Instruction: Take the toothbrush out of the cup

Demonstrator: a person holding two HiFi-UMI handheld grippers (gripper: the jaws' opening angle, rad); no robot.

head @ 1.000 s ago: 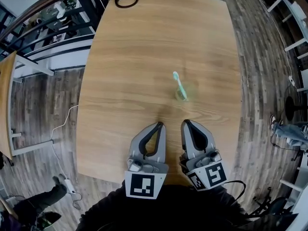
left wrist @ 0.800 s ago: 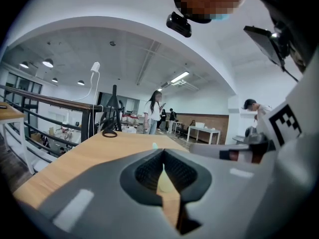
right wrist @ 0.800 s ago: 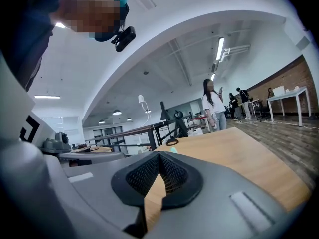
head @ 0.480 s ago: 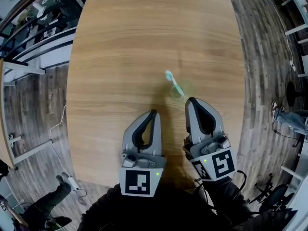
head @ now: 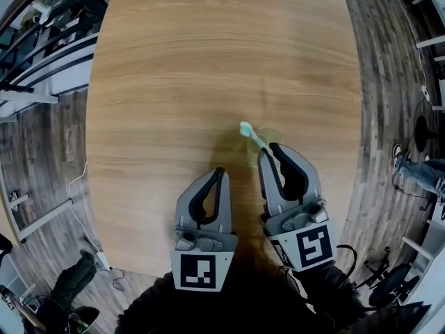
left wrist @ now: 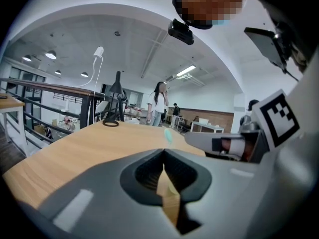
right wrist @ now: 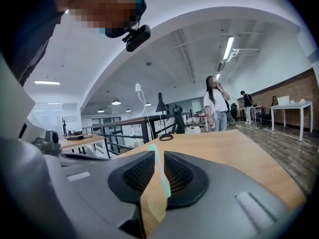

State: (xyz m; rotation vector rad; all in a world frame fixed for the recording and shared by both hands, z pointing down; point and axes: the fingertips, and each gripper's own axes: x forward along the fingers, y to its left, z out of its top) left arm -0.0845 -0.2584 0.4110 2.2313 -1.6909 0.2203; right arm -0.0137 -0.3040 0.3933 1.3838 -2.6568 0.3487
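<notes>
Over the near edge of the wooden counter (head: 208, 61), the left tongs (head: 218, 174) are held together, empty. The right tongs (head: 271, 149) have just been opened slightly. The mint-green toothbrush (head: 249, 132) is framed in their gap, unpressed, leaning in the clear cup (head: 267, 136) right of centre. The unsteadied cup could be toppled by a misaligned tip.

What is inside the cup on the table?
A teal toothbrush leans in the clear cup, bristles up. The right claw, jaws just opening with the toothbrush showing through their gap, hides the cup's near side from above.
</notes>
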